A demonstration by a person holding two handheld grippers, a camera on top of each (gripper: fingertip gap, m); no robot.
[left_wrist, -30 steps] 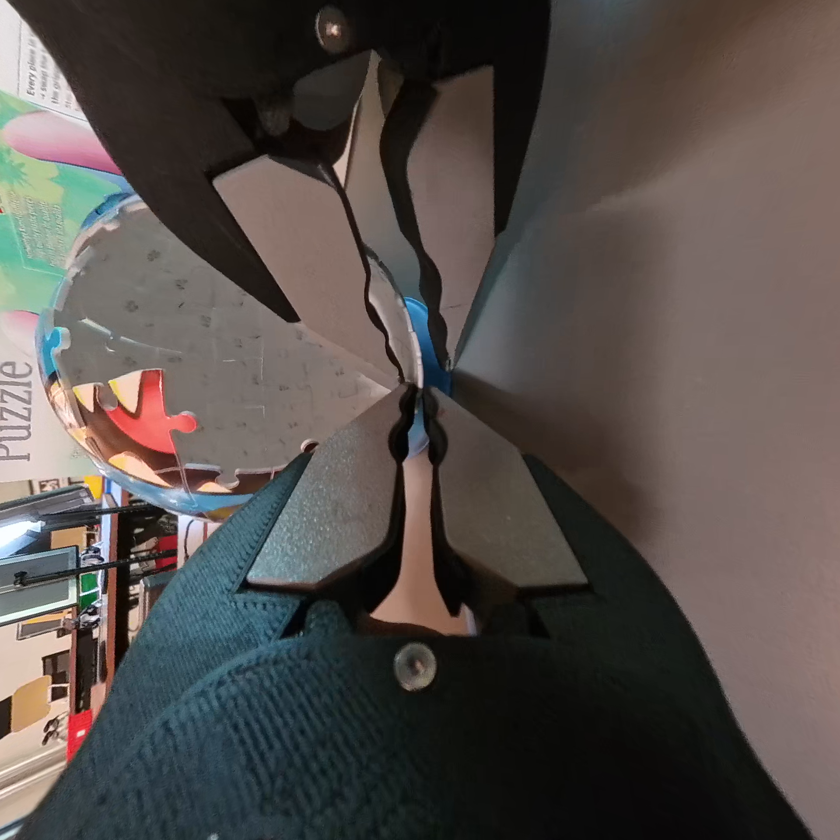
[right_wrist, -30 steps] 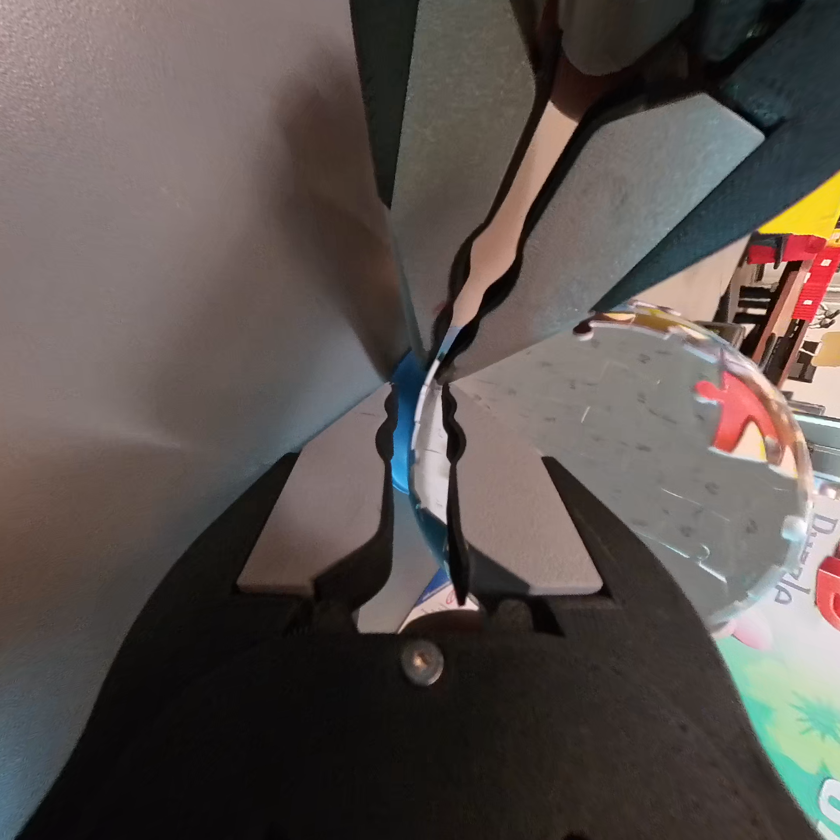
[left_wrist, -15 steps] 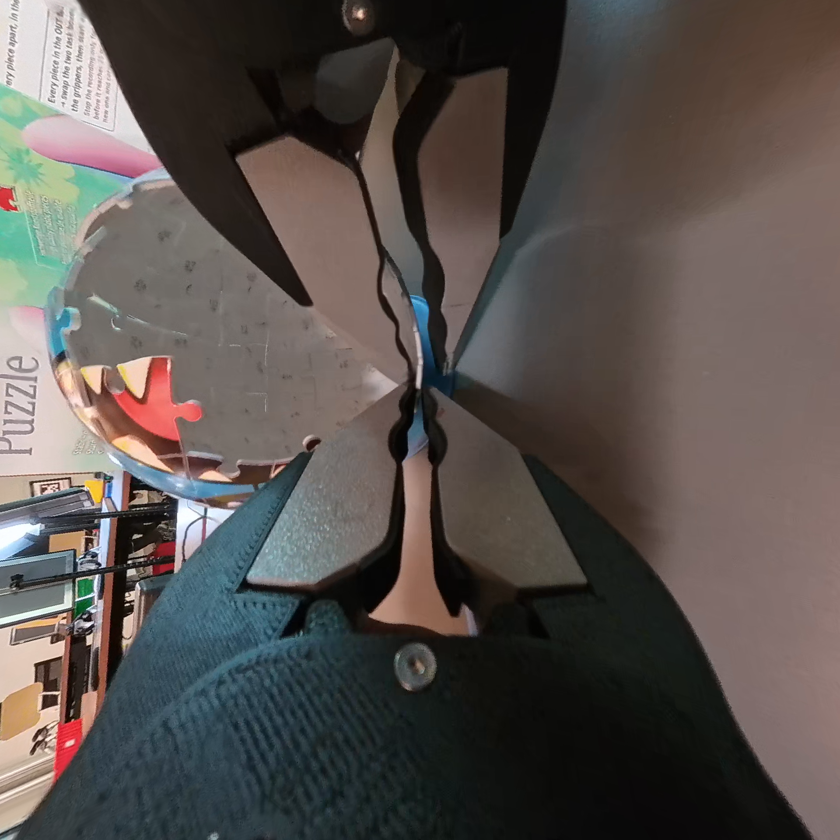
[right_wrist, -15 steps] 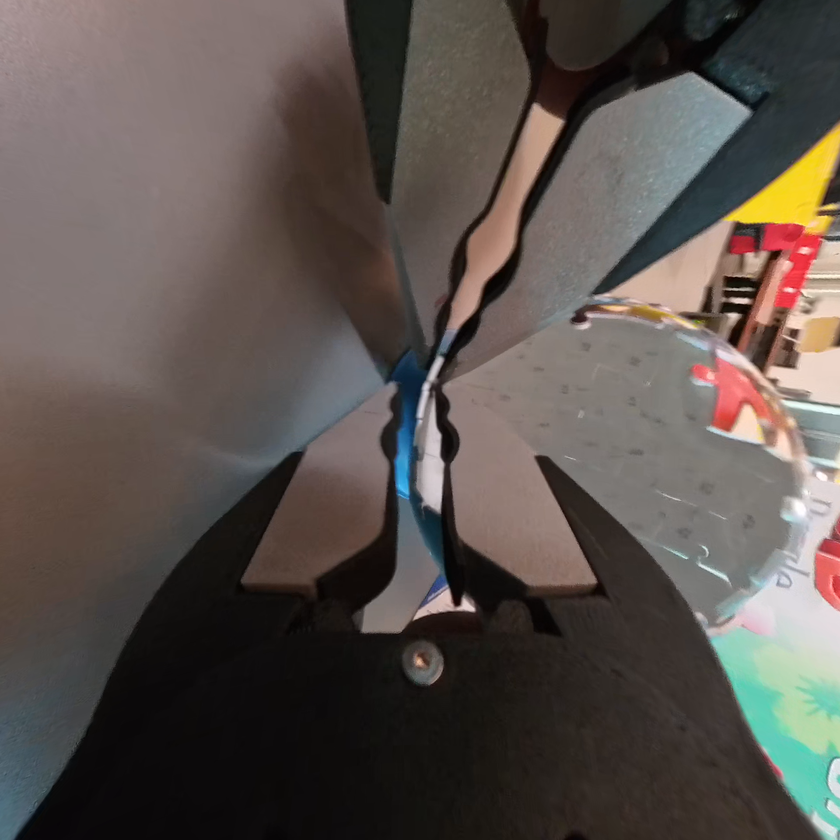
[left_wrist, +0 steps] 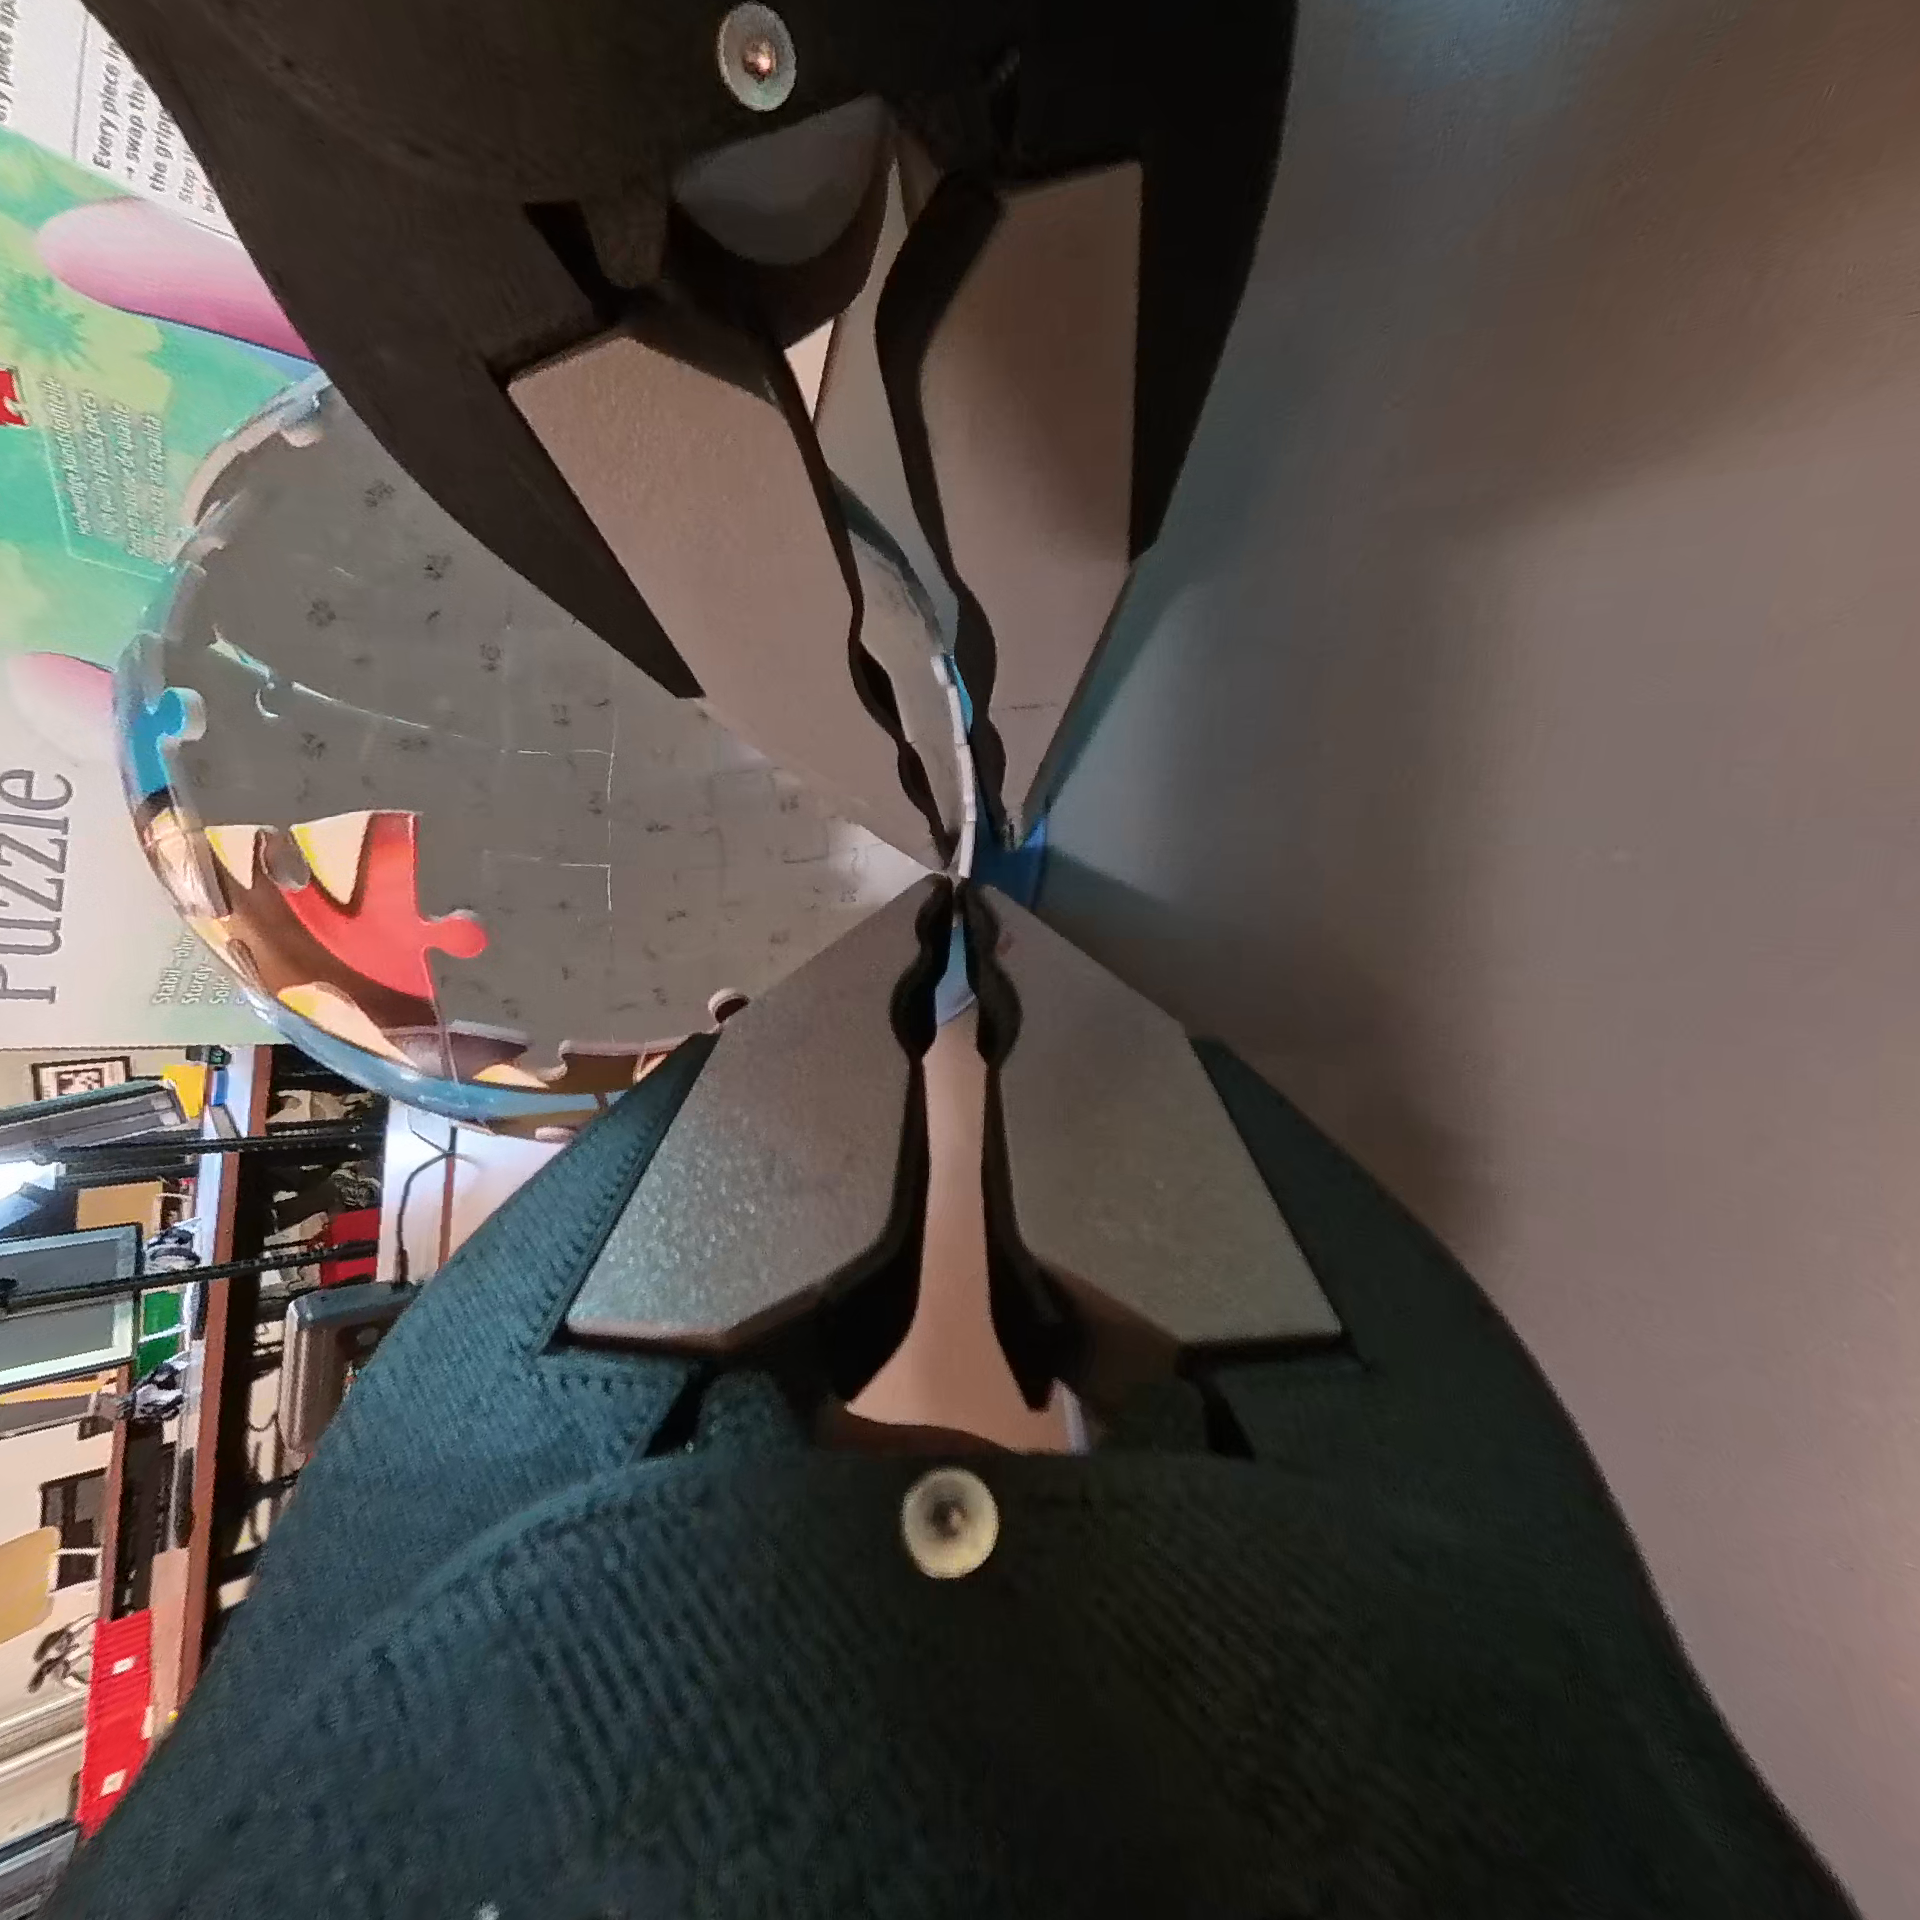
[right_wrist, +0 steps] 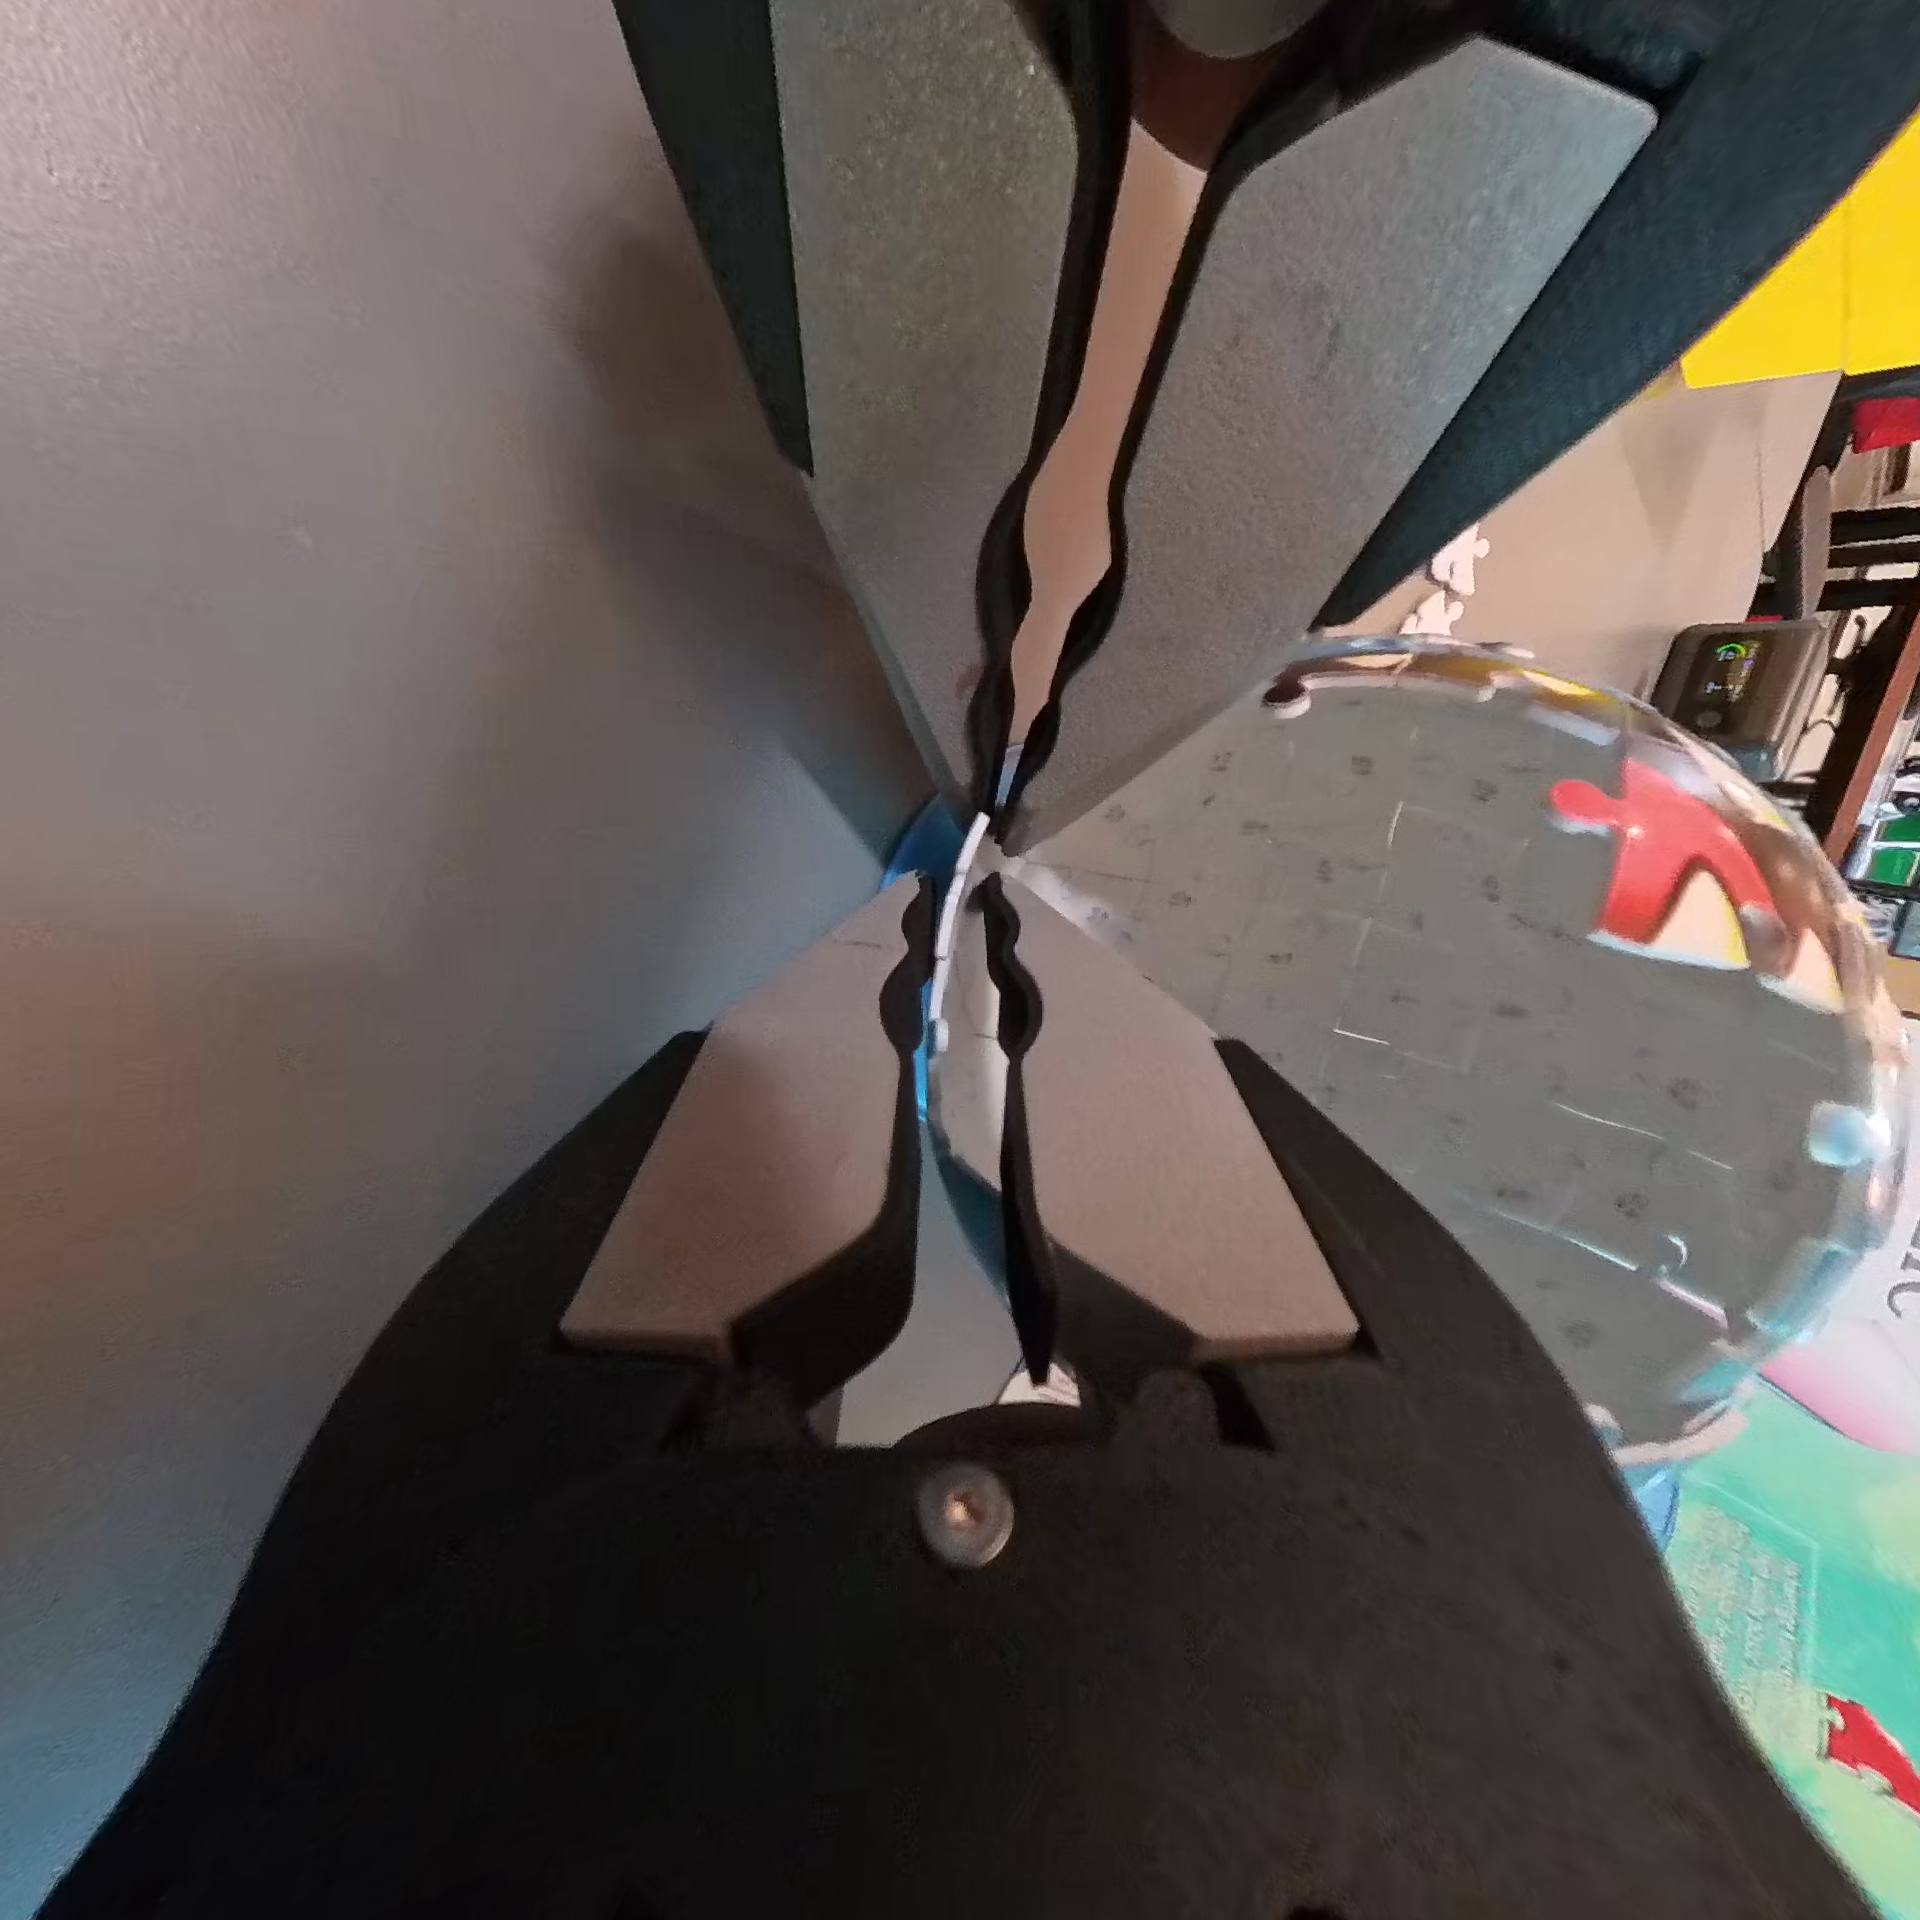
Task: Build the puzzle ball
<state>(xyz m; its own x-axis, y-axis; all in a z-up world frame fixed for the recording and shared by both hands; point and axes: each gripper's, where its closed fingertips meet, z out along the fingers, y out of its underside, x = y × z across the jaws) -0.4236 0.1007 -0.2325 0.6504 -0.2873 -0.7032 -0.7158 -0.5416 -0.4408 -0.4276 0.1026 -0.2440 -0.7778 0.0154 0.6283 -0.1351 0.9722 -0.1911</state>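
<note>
Your left gripper, the dark green one, has its jaws drawn together on the thin rim of the ball. Only a narrow slit shows between its pads. In the right wrist view the same gripper comes in from the top edge and pinches the white edge of the shell.

The ball is a partly built curved shell, not a closed sphere. You see its grey inner face with printed marks and piece seams. Its open, jagged edge shows tabs and blanks, and a red piece sits at the unfinished border. The blue outer face shows only as a thin line at the clamped rim. The rim runs roughly along both grippers' finger lines. The shell bulges away from that line, toward the left in the left wrist view and toward the right in the right wrist view.

Your right gripper, the black one, has its jaws brought together on the same rim, tip to tip with the left gripper. The two sets of fingertips nearly touch at the rim. In the left wrist view the black gripper comes in from the top edge.

Room: a plain grey surface fills the side opposite the shell. On the shell's side lies a printed box. Shelving stands beyond it.
</note>
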